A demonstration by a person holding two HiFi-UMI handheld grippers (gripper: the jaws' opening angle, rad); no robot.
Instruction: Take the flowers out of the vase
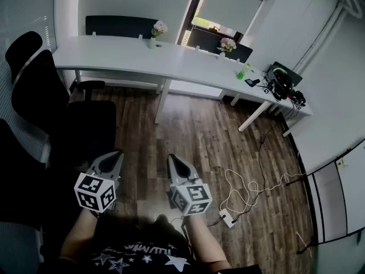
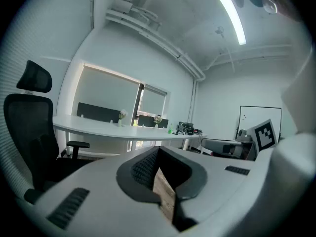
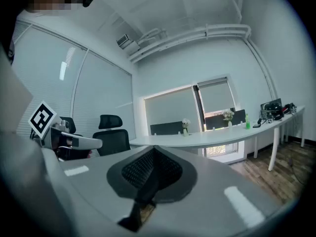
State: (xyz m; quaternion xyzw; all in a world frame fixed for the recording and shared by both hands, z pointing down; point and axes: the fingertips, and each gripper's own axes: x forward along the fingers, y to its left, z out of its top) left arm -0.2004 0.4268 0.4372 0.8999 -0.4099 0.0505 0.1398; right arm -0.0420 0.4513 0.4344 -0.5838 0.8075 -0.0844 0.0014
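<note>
Left tongs (image 1: 116, 154) and right tongs (image 1: 171, 158) closed, empty; flowers (image 1: 159, 27) far at 12 o'clock, we could clip chair (image 1: 34, 84) walking over

No wording can be read clearly. White lettering runs across the person's dark shirt (image 1: 142, 249) above some star shapes, but it is too blurred to make out. The cube (image 1: 95, 192) on the left gripper (image 1: 116, 155) and the cube (image 1: 191, 198) on the right gripper (image 1: 173, 160) bear only black-and-white square patterns, no letters.
</note>
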